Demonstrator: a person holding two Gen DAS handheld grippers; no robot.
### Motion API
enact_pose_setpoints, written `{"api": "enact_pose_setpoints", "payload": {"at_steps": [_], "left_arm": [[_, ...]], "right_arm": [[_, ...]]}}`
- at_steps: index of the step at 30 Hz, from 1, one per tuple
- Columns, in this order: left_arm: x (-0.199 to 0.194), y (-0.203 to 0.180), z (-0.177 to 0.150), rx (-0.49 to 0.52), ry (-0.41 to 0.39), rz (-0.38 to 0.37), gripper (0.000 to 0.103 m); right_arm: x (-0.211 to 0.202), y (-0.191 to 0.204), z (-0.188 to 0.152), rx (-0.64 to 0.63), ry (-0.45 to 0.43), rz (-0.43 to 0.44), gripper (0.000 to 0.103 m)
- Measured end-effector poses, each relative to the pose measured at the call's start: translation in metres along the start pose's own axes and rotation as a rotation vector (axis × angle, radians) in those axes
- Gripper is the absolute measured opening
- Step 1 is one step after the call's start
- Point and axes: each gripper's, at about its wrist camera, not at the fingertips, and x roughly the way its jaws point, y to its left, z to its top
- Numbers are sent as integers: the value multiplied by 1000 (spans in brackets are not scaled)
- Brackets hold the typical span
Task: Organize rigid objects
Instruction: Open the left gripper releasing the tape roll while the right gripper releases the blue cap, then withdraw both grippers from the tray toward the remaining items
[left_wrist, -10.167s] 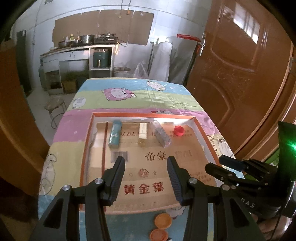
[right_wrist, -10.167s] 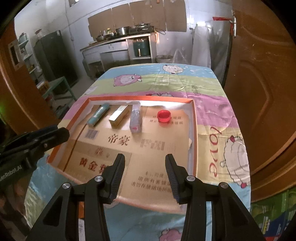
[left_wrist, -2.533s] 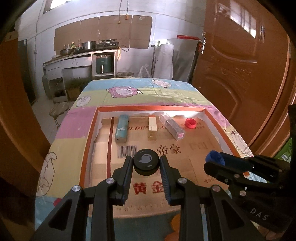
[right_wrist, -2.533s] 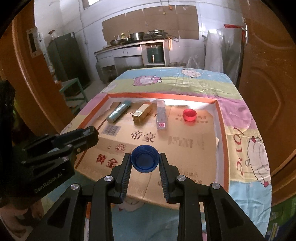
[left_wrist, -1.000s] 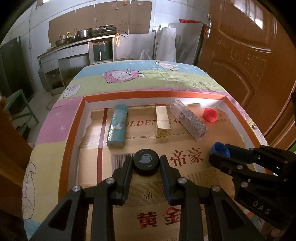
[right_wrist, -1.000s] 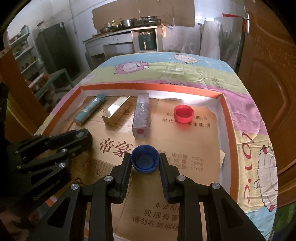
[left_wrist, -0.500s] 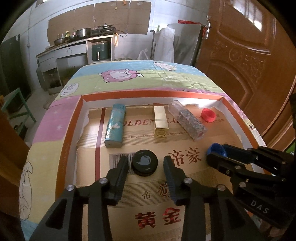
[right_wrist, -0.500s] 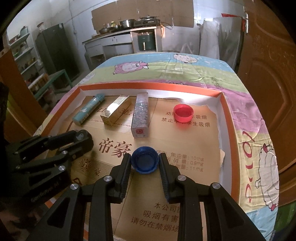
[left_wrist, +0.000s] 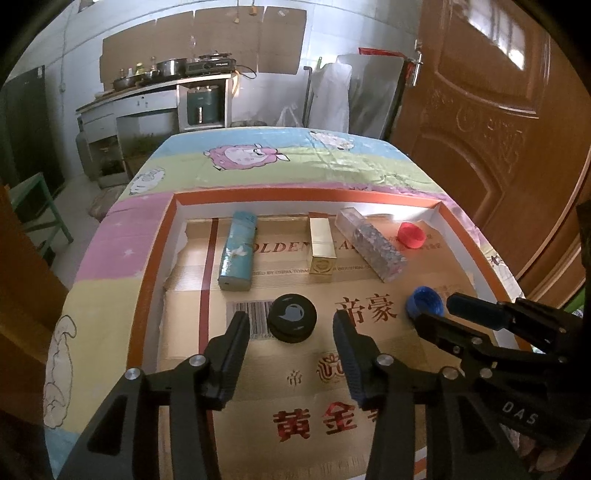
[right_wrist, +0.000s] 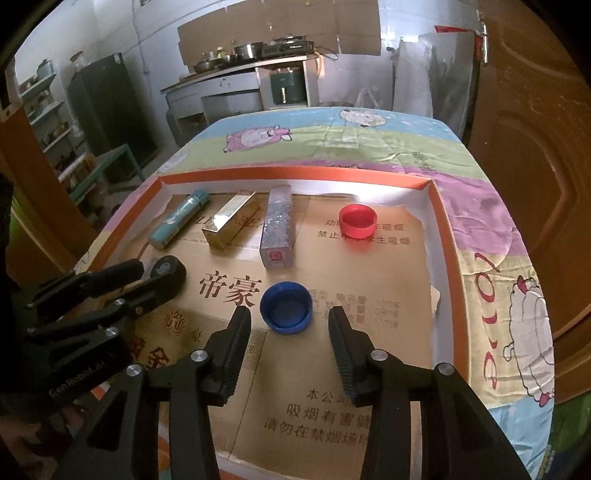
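Observation:
A black round lid (left_wrist: 292, 322) lies on the cardboard floor of the orange-rimmed tray (left_wrist: 149, 254). My left gripper (left_wrist: 290, 325) straddles it, jaws opening, pads clear of the lid. A blue bottle cap (right_wrist: 285, 307) rests open side up on the cardboard, and my right gripper (right_wrist: 289, 319) is just behind it, jaws opening, pads not touching it. In the right wrist view the black lid (right_wrist: 167, 269) sits at the left gripper's tips. Along the tray's far side lie a teal tube (left_wrist: 237, 255), a gold box (left_wrist: 322, 249), a clear glitter box (left_wrist: 370, 248) and a red cap (left_wrist: 410, 235).
The tray sits on a table with a cartoon sheep cloth (left_wrist: 243, 157). A brown wooden door (left_wrist: 491, 122) stands close on the right. A kitchen counter with pots (left_wrist: 155, 92) is at the back, and a green stool (left_wrist: 33, 206) is on the left floor.
Both grippers have opened and let go: the black lid and the blue cap, gripped a second ago, now lie free on the cardboard. Neither hand has shifted much.

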Motion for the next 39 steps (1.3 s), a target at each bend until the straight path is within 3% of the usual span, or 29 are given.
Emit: {"api": "enact_pose_setpoints", "payload": {"at_steps": [39], "left_arm": [[-75,-8,-33,-44,-53,20,47]], "right_arm": [[-84,24,-40,2,-68,-5,45]]}}
